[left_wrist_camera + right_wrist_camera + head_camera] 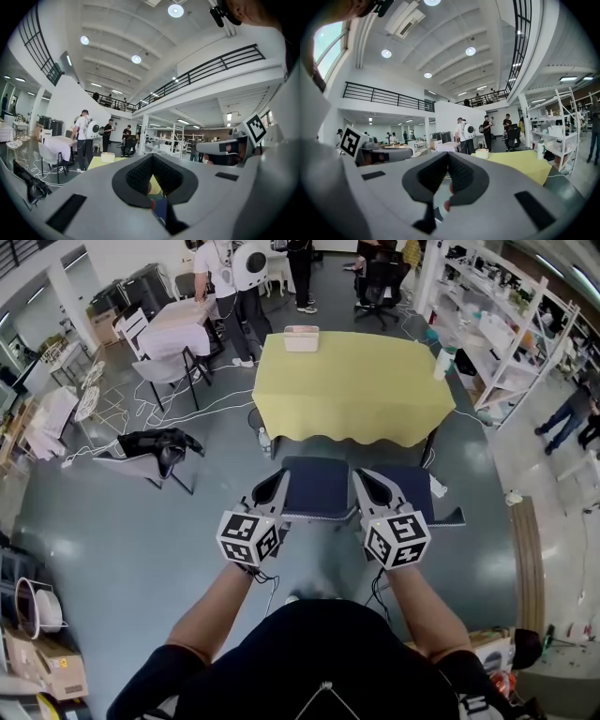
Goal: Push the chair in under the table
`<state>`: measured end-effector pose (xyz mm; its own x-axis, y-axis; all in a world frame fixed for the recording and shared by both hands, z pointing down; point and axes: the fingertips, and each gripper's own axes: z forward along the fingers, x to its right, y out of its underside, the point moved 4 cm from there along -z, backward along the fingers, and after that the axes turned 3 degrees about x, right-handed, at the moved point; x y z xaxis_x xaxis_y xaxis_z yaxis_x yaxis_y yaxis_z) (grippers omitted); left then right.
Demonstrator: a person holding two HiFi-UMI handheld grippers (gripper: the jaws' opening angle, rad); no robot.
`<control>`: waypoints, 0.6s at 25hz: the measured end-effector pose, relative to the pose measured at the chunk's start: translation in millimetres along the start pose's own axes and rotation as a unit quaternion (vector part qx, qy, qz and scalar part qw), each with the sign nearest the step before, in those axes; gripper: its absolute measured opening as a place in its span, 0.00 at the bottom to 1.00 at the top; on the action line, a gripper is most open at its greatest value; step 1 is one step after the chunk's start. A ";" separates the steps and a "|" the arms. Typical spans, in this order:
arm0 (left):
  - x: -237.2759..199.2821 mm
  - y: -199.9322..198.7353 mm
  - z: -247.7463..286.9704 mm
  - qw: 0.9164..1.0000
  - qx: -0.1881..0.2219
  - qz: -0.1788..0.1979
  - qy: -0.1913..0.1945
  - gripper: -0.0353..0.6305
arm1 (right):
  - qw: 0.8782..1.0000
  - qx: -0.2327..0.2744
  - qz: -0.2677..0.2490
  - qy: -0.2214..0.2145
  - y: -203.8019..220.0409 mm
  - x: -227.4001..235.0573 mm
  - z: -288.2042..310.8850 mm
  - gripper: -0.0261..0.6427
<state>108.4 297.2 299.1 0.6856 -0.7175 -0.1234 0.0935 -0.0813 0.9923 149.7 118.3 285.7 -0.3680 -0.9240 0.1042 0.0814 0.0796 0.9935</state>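
Chair (317, 491) contact: both jaw pairs clenched, holding nothing; left gripper (277, 486) and right gripper (364, 486) tips at its backrest's top edge.
Direction: chair just ahead of my jaws; table (356, 395) beyond it; seat not yet under.
Axis: backrest runs left-right, across my push.
Nearer hand: neither, I judge.
Count: two grippers, one chair here, one table ahead.

floor (112, 549): glossy grey | white shelving (511, 334): right side | white-draped table (178, 324): far left, cables (150, 390) beside | railed mezzanine (211, 65), round ceiling lights (136, 59) overhead
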 end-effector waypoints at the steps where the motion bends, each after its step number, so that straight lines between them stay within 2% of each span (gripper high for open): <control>1: -0.3 -0.4 0.2 1.000 0.000 0.000 0.001 0.07 | 1.000 -0.001 0.001 0.001 -0.3 0.2 0.5 0.06; 15: -5.8 3.4 3.4 1.000 -0.004 0.002 0.007 0.07 | 1.000 -0.012 0.000 0.005 5.2 -0.2 6.4 0.06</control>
<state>102.3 298.8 303.2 0.6954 -0.7084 -0.1205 0.0972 -0.0734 0.9926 144.3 121.3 291.2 -0.3584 -0.9277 0.1043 0.1045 0.0712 0.9920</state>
